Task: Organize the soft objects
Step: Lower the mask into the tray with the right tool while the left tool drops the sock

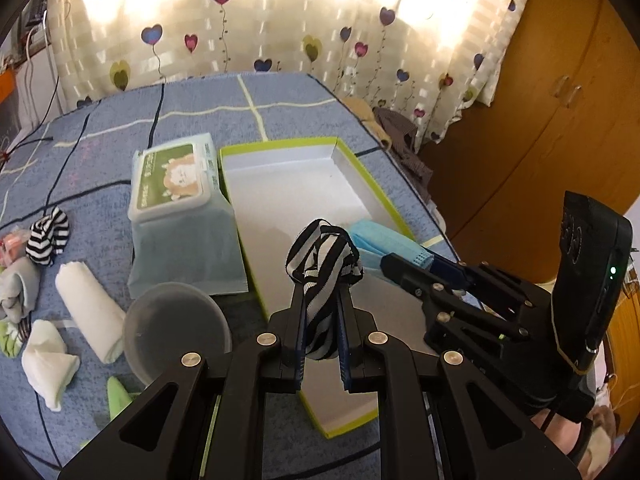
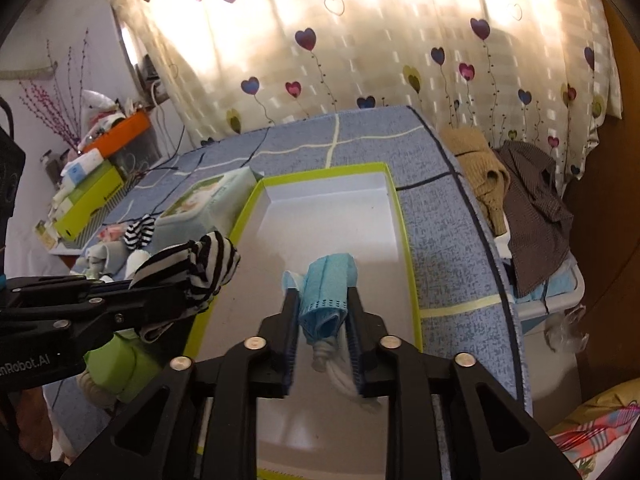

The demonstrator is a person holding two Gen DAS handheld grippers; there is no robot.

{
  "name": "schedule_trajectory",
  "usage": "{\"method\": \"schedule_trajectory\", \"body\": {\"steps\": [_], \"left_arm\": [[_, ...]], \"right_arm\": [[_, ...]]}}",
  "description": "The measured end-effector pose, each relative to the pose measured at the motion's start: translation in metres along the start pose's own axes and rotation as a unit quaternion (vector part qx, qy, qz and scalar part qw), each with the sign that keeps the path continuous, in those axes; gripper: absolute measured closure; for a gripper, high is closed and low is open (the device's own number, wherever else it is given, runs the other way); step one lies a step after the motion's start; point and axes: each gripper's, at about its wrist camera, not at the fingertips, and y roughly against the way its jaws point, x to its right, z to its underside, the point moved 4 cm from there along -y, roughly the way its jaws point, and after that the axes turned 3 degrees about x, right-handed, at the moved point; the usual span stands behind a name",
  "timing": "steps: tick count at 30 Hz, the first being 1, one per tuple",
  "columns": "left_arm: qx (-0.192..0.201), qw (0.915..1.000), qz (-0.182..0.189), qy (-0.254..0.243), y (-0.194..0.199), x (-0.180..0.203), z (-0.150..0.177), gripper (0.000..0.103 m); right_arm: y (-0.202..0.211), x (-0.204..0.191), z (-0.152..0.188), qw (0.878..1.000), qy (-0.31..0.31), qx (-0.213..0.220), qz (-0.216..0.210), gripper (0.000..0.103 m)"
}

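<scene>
While both grippers hang tilted down over the near end of the box [image 1: 362, 168], each has something soft between its fingers. The left gripper [image 1: 322, 300] is clamped tight on a black-and-white striped sock [image 1: 324, 264], which bunches up above the fingertips; in the right wrist view that same sock [image 2: 196, 264] sticks out at the left edge of the box. The right gripper [image 2: 322, 304] comes in from the right with a folded blue face mask [image 2: 326, 284] between its blue pads, white ear loops dangling underneath. Its jaws sit partly apart and I honestly can't tell if the pads are still pressing the mask or have let it go loose.

The box is a shallow white tray with a lime-green rim, lying on the blue checked tabletop [image 1: 120, 128], and its floor is bare beyond the mask.

Left of the box there's a wet-wipes pack [image 1: 176, 176] with a green label and a cartoon lion face; the print on it is too small to read. Near that sits a clear round lid [image 1: 176, 320], a rolled white cloth [image 1: 90, 312], another striped sock [image 1: 48, 236] and some grey and white bits further left. On the left gripper's body in the right wrist view I can read "nRobot.AI", cut off at the frame edge.
</scene>
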Motion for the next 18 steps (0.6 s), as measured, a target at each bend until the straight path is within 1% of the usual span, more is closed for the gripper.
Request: {"method": "schedule_trajectory", "body": {"steps": [1, 3, 7, 12, 13, 15, 16, 18], "left_arm": [[-0.002, 1.0000, 0.000, 0.001, -0.001, 0.001, 0.000, 0.089], [-0.007, 1.0000, 0.000, -0.002, -0.004, 0.004, 0.001, 0.089], [-0.014, 0.9999, -0.001, -0.001, -0.012, 0.006, 0.001, 0.089], [-0.033, 0.9994, 0.003, 0.009, -0.023, 0.007, 0.005, 0.088], [-0.035, 0.9993, 0.005, 0.011, -0.025, 0.007, 0.005, 0.087], [-0.036, 0.9992, 0.003, 0.015, -0.027, 0.006, 0.005, 0.080], [-0.035, 0.9992, 0.004, 0.016, -0.027, 0.006, 0.005, 0.078], [-0.034, 0.9992, 0.012, 0.020, -0.026, 0.006, 0.005, 0.073]], "right_arm": [[-0.001, 0.000, 0.001, 1.000, 0.001, -0.002, -0.002, 0.066], [-0.001, -0.002, 0.002, 1.000, 0.001, -0.002, -0.006, 0.057], [0.007, -0.006, -0.001, 1.000, 0.016, 0.008, -0.004, 0.054], [0.021, 0.004, 0.000, 1.000, 0.007, 0.020, 0.014, 0.054], [0.023, 0.005, 0.000, 1.000, 0.006, 0.023, 0.016, 0.054], [0.025, 0.007, 0.001, 0.999, 0.007, 0.026, 0.017, 0.052], [0.026, 0.007, 0.001, 1.000, 0.007, 0.025, 0.016, 0.048], [0.028, 0.008, 0.003, 1.000, 0.006, 0.023, 0.015, 0.044]]}}
